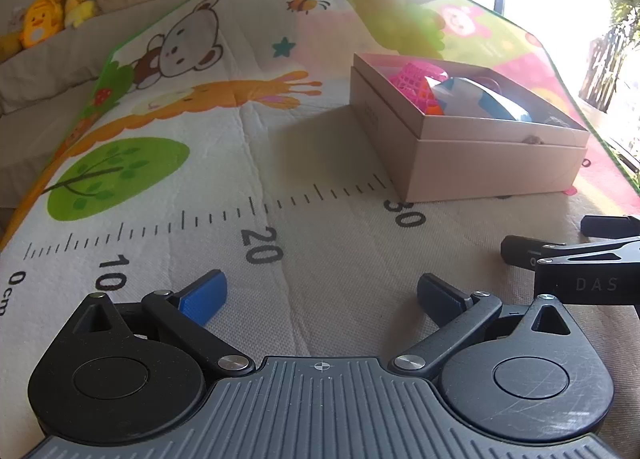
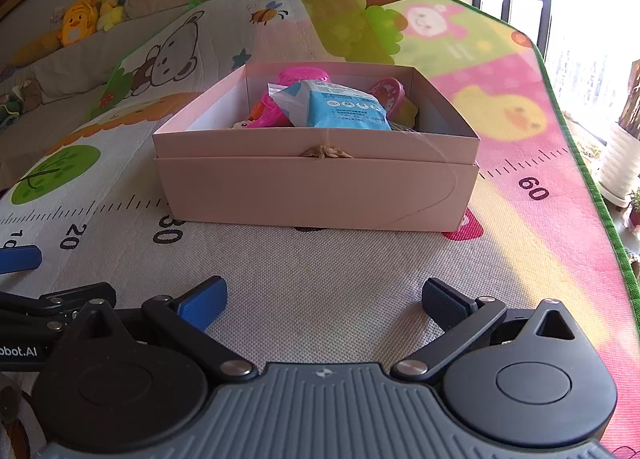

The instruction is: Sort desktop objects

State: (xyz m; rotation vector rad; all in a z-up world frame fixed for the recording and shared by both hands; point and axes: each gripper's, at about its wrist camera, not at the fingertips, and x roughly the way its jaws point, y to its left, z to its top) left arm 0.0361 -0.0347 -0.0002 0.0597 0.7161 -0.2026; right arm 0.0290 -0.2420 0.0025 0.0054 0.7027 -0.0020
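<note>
An open pale pink cardboard box stands on the cartoon play mat. It holds a blue and white packet, pink plastic toys and other small items. In the left wrist view the box is ahead to the right, with a pink mesh toy and the packet inside. My left gripper is open and empty over the mat near the 20 mark. My right gripper is open and empty, a short way before the box's front wall.
The right gripper's body shows at the left view's right edge; the left gripper's blue pad shows at the right view's left edge. Plush toys and cushions line a sofa behind. The mat's green edge drops off at right.
</note>
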